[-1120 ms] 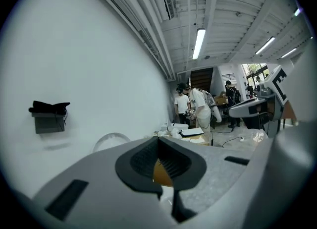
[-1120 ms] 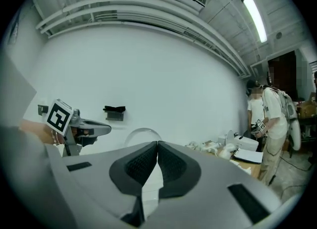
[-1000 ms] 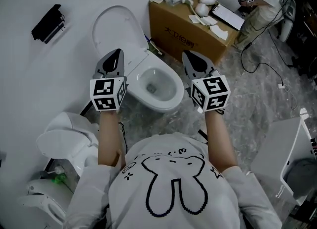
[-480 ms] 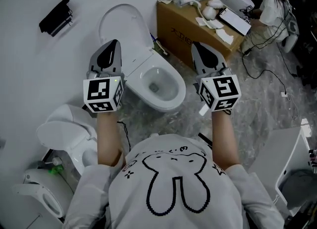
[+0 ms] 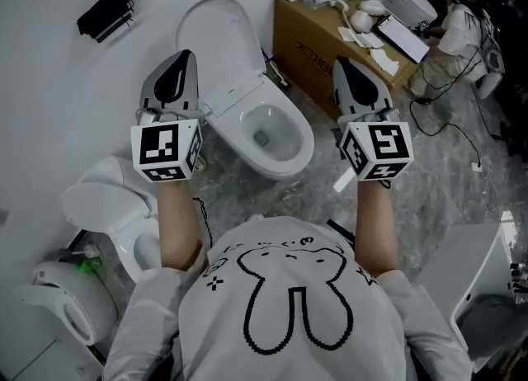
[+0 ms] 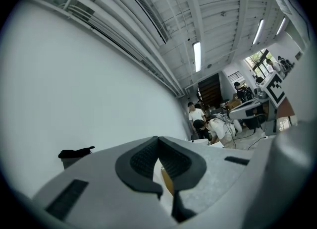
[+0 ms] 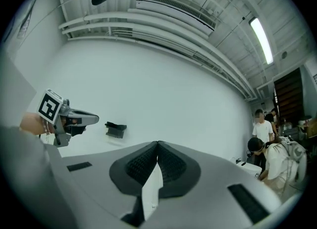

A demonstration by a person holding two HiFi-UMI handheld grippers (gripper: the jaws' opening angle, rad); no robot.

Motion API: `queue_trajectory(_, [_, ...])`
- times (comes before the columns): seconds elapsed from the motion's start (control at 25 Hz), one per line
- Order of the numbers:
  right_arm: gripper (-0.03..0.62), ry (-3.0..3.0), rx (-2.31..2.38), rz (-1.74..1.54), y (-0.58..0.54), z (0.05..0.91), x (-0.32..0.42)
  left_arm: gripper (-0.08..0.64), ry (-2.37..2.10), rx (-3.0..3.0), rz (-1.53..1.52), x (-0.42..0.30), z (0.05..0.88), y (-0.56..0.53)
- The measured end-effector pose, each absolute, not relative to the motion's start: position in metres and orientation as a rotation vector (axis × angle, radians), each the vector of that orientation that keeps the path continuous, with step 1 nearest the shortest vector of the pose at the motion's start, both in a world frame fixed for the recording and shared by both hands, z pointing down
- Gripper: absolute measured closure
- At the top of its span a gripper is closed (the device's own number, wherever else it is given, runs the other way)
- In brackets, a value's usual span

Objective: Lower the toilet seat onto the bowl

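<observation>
1. Head view: toilet seat stands upright against the wall, at 11 o'clock from the bowl, not yet lowered.
   - The left gripper is at 8 o'clock of the seat, near its edge, and I can't tell if it touches.
   - The right gripper is at 3 o'clock, well apart, in front of the cardboard box.
2. Left gripper view: claw pressed together, nothing in it. Only the wall and the black wall holder at 9 o'clock, no seat in frame.
3. Right gripper view: claw tips also together and empty. The left gripper shows at 9 o'clock and the same holder just beside it.
4. Handling, my guess: rigid smooth plastic, light, hinged at the bowl's back.
   - It looks slippery, and it'll slam if let go.
   - Hook the free top rim, farthest from the hinge, tip it forward, then brake it down.
5. Versus a second ago: both grippers sit higher in frame, with the left tip up alongside the seat. Claws unchanged, seat unmoved.
</observation>
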State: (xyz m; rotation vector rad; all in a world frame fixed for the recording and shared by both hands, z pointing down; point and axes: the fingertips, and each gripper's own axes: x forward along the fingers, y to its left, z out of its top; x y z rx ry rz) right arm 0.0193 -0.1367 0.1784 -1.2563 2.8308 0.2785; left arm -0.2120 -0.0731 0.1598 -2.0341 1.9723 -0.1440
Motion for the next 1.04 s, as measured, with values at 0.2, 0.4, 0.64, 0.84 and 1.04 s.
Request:
queue_trajectory(0.2, [0.565, 2.816, -1.259, 0.293, -0.135, 0.175, 0.021, 0.551, 1.974, -2.011, -0.134, -0.215, 0.154, -0.067])
queue_trajectory(0.4, [0.565, 2.814, -1.263, 0.338, -0.131, 0.173, 0.019, 0.551, 1.969, -2.003, -0.108, -0.216, 0.151, -0.064])
queue_trajectory(0.64, [0.565, 2.82, -1.274, 0.385, -0.128, 0.172, 0.017, 0.551, 1.958, -1.993, -0.09, -0.215, 0.145, -0.062])
queue_trajectory(0.84, [0.565, 2.814, -1.281, 0.4, -0.127, 0.17, 0.016, 0.551, 1.94, -1.997, -0.07, -0.214, 0.141, -0.062])
queue_trajectory(1.04, [0.565, 2.803, -1.293, 0.413, -0.124, 0.168, 0.017, 0.551, 1.931, -2.005, -0.059, -0.215, 0.142, -0.06])
